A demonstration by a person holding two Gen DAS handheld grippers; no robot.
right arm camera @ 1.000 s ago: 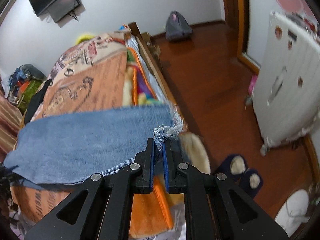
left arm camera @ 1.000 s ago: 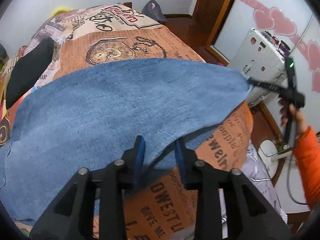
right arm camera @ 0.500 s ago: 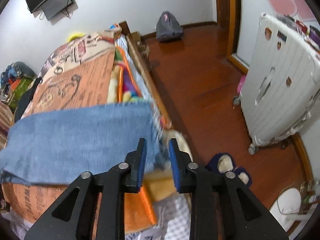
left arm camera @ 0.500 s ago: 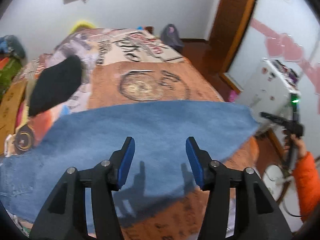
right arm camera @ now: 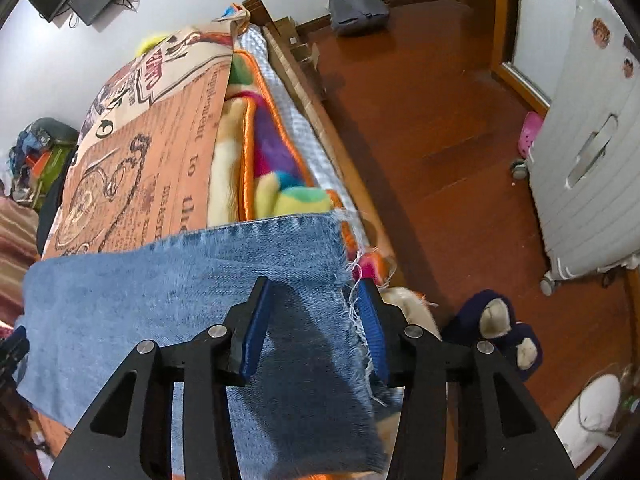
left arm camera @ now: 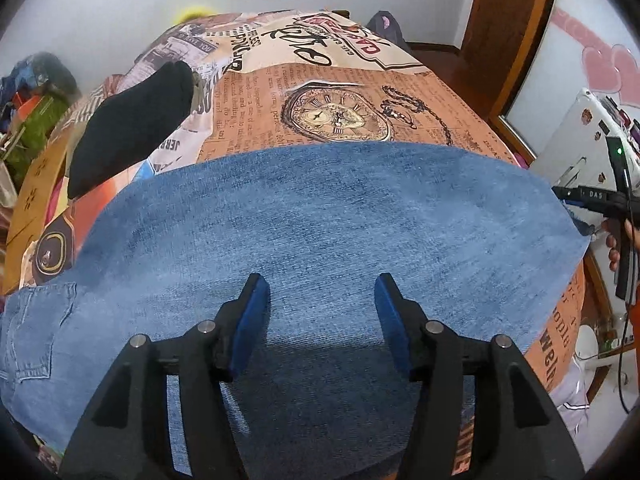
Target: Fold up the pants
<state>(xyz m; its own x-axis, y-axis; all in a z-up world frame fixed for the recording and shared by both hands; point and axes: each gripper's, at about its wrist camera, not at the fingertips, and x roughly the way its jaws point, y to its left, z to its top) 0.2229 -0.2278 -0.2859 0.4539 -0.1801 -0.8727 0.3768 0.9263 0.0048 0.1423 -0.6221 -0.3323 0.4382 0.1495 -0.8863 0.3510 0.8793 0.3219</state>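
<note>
Blue denim pants (left arm camera: 320,232) lie flat across the bed, with a back pocket (left arm camera: 36,332) at the left. My left gripper (left arm camera: 320,292) hovers over the middle of the denim, its jaws opening and nothing pinched between them. In the right wrist view the frayed leg hem (right arm camera: 348,304) of the pants (right arm camera: 180,300) reaches the bed's edge. My right gripper (right arm camera: 314,294) stands over that hem, jaws opening, with the cloth under them and no pad pressing on it. The right gripper also shows in the left wrist view as a black tool (left arm camera: 592,196) at the hem, held by a hand.
The bed carries an orange newspaper-print cover (left arm camera: 328,96) and a black garment (left arm camera: 128,120). A colourful blanket (right arm camera: 276,160) lines the bed's side. On the wooden floor stand a white suitcase (right arm camera: 592,152), dark slippers (right arm camera: 496,328) and a grey backpack (right arm camera: 356,4).
Both grippers let go of the pants and opened. The denim dropped flat onto the bed. The left gripper moved in over the cloth; the right sank toward the hem.
</note>
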